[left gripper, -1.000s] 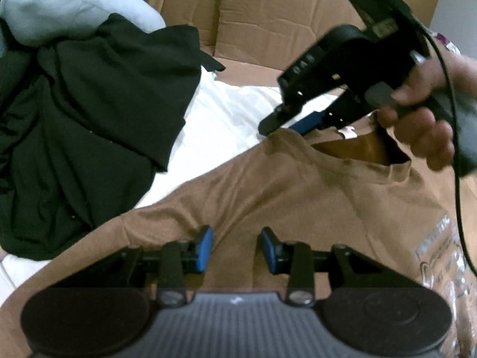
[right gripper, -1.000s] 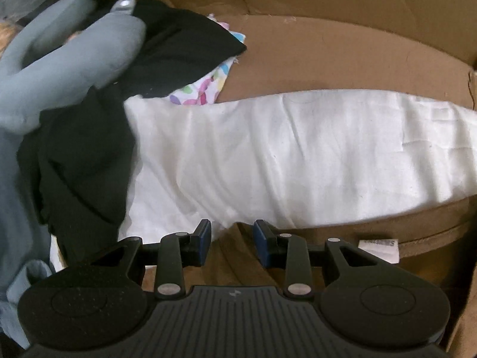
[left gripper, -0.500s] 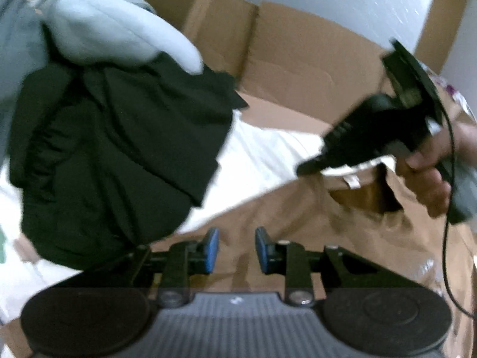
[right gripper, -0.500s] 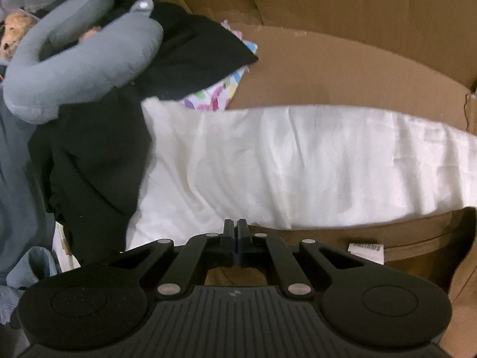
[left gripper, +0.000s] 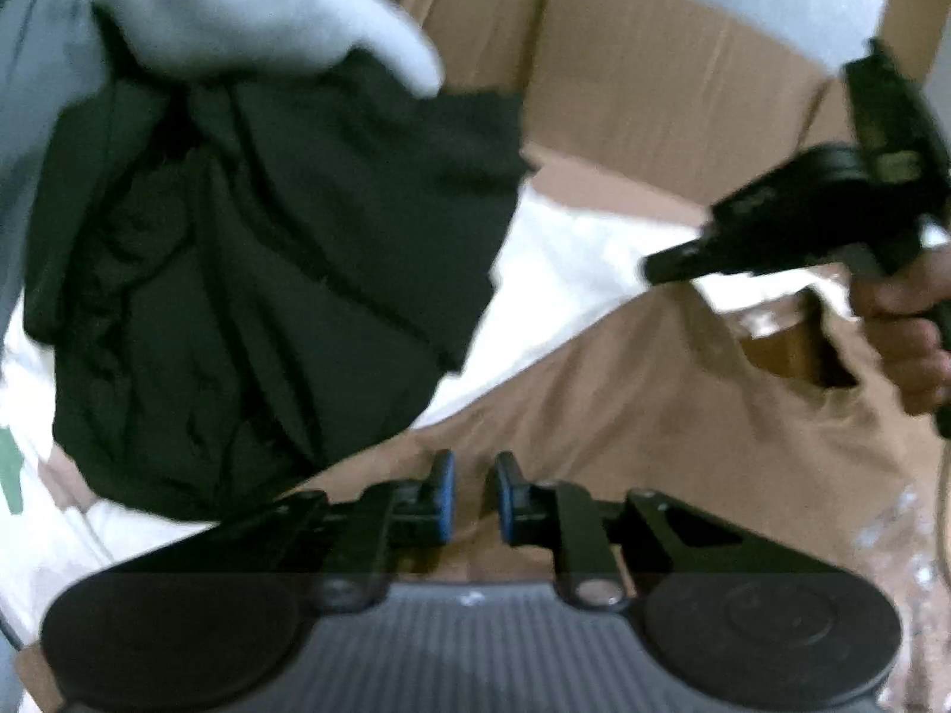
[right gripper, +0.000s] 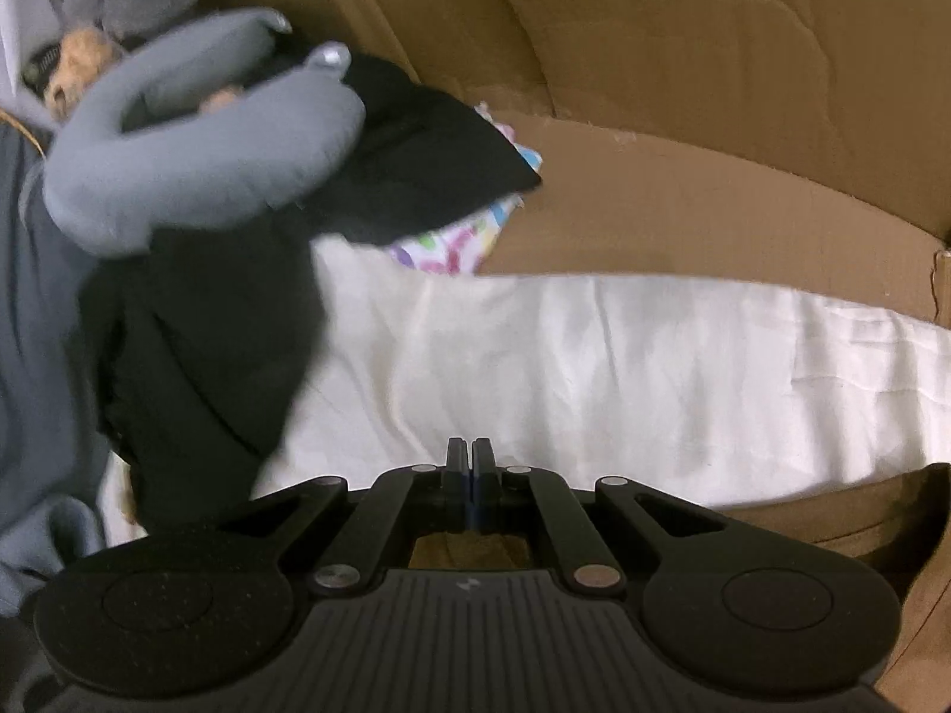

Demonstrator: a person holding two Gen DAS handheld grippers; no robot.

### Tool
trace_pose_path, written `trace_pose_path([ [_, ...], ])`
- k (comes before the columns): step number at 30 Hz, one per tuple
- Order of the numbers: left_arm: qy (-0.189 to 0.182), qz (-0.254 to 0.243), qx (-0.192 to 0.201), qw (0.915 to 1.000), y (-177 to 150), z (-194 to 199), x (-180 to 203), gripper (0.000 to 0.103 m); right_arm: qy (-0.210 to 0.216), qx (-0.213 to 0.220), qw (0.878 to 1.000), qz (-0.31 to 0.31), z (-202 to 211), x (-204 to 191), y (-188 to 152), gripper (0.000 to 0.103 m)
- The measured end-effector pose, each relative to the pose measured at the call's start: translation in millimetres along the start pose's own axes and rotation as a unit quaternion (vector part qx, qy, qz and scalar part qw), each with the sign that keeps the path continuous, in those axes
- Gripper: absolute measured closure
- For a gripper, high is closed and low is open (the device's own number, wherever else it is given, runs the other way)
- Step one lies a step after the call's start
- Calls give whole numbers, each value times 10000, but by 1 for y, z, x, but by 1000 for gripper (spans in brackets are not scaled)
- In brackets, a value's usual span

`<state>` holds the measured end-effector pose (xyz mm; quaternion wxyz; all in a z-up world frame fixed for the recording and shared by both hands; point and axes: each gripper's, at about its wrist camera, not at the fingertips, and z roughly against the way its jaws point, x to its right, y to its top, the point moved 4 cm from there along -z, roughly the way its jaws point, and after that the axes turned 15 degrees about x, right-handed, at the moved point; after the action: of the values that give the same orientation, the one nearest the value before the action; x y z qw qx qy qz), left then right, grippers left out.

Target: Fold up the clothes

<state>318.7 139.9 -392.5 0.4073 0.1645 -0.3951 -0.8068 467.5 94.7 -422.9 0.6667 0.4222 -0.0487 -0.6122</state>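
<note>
A brown T-shirt [left gripper: 683, 416] hangs stretched between both grippers above a white sheet [left gripper: 570, 261]. My left gripper [left gripper: 474, 496] has its blue pads drawn close, with the shirt's shoulder cloth pinched between them. My right gripper [left gripper: 660, 267], held by a person's hand [left gripper: 903, 344], grips the shirt beside the neck opening. In the right wrist view the right gripper [right gripper: 472, 475] has its fingers pressed together, and the brown T-shirt [right gripper: 832, 511] shows under the linkage and at the lower right.
A crumpled black garment [left gripper: 267, 273] and a grey padded piece [left gripper: 249, 6] are piled on the left. Cardboard box walls [right gripper: 683, 119] rise behind the white sheet [right gripper: 594, 368]. A colourful patterned cloth [right gripper: 457, 237] peeks from under the black garment [right gripper: 208, 327].
The right gripper went from open to shut on the shirt near the collar. The left gripper's fingers narrowed onto the shoulder cloth. Both grippers have risen, lifting the shirt's top edge.
</note>
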Motion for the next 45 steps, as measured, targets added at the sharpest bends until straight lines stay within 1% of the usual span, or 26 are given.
trace_pose_path([
  [2, 55, -14, -60, 10000, -2, -4, -2, 92, -45, -68, 9999, 144, -5, 4, -7, 103],
  [4, 110, -28, -120, 9999, -4, -8, -4, 92, -261, 11, 9991, 327, -1, 9, -7, 103],
  [5, 137, -35, -150, 9998, -5, -10, -5, 92, -255, 103, 9990, 360, 4, 12, -5, 103],
  [8, 130, 17, -64, 9999, -3, -4, -2, 91, -85, 369, 9986, 362, 23, 13, 3, 102],
  [10, 47, 117, 16, 9999, 1, 2, 3, 90, 209, 454, 9977, 450, 35, 5, 3, 102],
  [14, -7, 31, 19, 10000, 1, 4, 15, 81, 492, 365, 9924, 1070, 48, -16, -19, 101],
  [15, -41, -13, -6, 10000, -1, 4, 19, 79, 505, 289, 9904, 1253, 49, -18, -28, 101],
  [16, -82, -71, -69, 9999, -5, 3, 23, 75, 470, 186, 9885, 1425, 48, -19, -36, 101],
  [18, -140, -171, -238, 9995, -11, 2, 31, 72, 318, -44, 9838, 1762, 46, -16, -54, 101],
  [20, -160, -286, -299, 9990, -18, 7, 36, 64, 233, -127, 9810, 1923, 52, -8, -65, 101],
  [21, -169, -345, -326, 9987, -22, 9, 38, 62, 191, -168, 9794, 2004, 54, -4, -71, 96],
  [23, -175, -395, -405, 9982, -27, 14, 39, 58, 140, -204, 9752, 2200, 61, 0, -80, 94],
  [25, -157, -441, -533, 9975, -34, 19, 39, 57, 85, -206, 9703, 2408, 72, 2, -85, 92],
  [27, -165, -492, -636, 9966, -38, 27, 39, 56, 9, -263, 9681, 2493, 83, 3, -88, 83],
  [29, -210, -440, -716, 9962, -37, 35, 35, 43, 18, -310, 9673, 2518, 100, 4, -88, 76],
  [31, -222, -434, -771, 9958, -32, 43, 33, 40, 40, -359, 9669, 2524, 121, 6, -83, 74],
  [33, -213, -469, -840, 9951, -30, 54, 31, 39, 62, -408, 9666, 2530, 143, 8, -78, 65],
  [37, -98, -518, -894, 9946, -20, 85, 28, 36, 102, -507, 9658, 2540, 187, 12, -68, 64],
  [40, -63, -488, -860, 9951, -10, 111, 29, 29, 12, -610, 9669, 2476, 226, 13, -56, 64],
  [41, -91, -494, -870, 9949, -6, 120, 30, 29, 33, -692, 9656, 2508, 240, 11, -51, 63],
  [42, -133, -514, -896, 9946, -4, 127, 33, 28, 43, -744, 9617, 2639, 258, 8, -44, 63],
  [43, -181, -564, -919, 9940, 0, 134, 37, 24, -12, -725, 9595, 2723, 274, 5, -37, 63],
  [44, -209, -617, -915, 9937, 3, 142, 41, 18, -67, -706, 9574, 2798, 289, 3, -30, 61],
  [45, -245, -634, -912, 9935, 7, 150, 44, 15, -118, -700, 9585, 2762, 307, 1, -21, 56],
])
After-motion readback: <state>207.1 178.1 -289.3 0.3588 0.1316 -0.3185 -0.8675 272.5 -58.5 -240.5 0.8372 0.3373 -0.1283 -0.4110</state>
